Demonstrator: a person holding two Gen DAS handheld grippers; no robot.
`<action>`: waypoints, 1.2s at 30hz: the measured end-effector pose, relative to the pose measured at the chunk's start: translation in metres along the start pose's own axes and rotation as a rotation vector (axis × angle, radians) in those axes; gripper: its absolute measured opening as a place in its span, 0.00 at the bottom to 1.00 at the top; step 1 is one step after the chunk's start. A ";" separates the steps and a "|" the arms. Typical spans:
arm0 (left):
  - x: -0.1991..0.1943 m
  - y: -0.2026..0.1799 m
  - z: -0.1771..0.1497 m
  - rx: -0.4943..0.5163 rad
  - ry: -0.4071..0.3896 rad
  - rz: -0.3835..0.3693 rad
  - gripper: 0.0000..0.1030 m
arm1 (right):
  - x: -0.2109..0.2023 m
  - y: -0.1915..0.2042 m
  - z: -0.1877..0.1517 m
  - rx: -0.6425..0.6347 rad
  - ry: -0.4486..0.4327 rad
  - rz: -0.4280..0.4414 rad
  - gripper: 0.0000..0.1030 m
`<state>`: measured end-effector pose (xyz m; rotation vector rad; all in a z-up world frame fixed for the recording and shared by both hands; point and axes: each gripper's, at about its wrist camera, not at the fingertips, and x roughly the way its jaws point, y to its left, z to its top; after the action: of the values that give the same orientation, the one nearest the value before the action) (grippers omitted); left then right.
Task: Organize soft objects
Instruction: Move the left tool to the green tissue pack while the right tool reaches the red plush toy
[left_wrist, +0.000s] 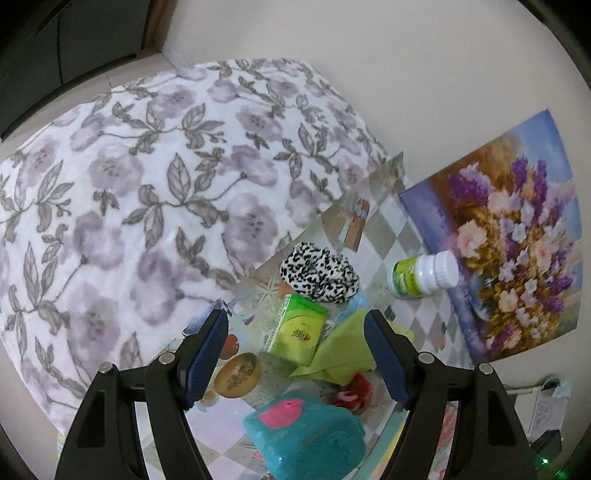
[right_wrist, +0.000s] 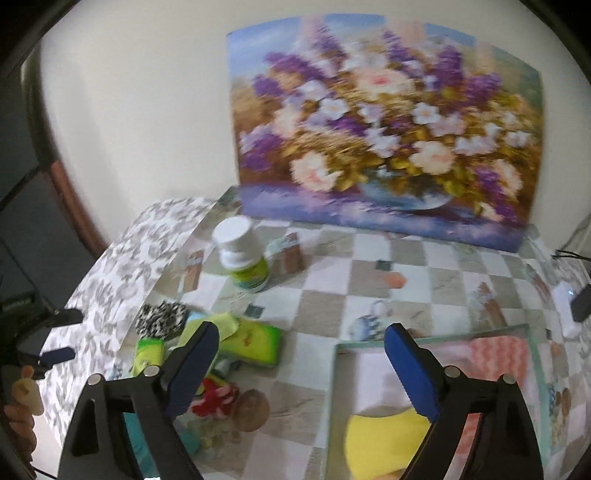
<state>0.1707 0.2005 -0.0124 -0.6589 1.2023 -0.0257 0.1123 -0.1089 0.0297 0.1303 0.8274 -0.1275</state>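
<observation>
My left gripper (left_wrist: 295, 354) is open and empty above a pile of soft things on the table: a yellow-green cloth (left_wrist: 343, 350), a green tissue pack (left_wrist: 299, 328), a leopard-print scrunchie (left_wrist: 319, 277), a teal sponge with a pink patch (left_wrist: 306, 439) and a red-white fluffy item (left_wrist: 354, 391). My right gripper (right_wrist: 299, 362) is open and empty over the edge of a glass tray (right_wrist: 436, 332). In the tray lie a yellow cloth (right_wrist: 384, 439) and a pink knitted cloth (right_wrist: 495, 358). The pile also shows left of the tray, with the tissue pack (right_wrist: 255, 343) and the scrunchie (right_wrist: 162, 319).
A white bottle with a green label (right_wrist: 242, 258) stands behind the pile. A flower painting (right_wrist: 384, 125) leans on the wall at the back. A floral-covered surface (left_wrist: 147, 192) lies left of the table. The left gripper (right_wrist: 55, 336) reaches in from the left.
</observation>
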 end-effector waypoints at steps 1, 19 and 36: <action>0.003 0.000 0.000 0.006 0.012 0.001 0.74 | 0.004 0.006 -0.002 -0.014 0.011 0.012 0.87; 0.085 -0.031 0.005 0.248 0.281 0.043 0.74 | 0.079 0.046 -0.044 -0.041 0.241 0.178 0.71; 0.137 -0.057 0.009 0.372 0.395 0.169 0.74 | 0.106 0.043 -0.061 0.031 0.344 0.258 0.42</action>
<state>0.2492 0.1090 -0.0994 -0.2268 1.5792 -0.2416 0.1465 -0.0635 -0.0867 0.2922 1.1436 0.1294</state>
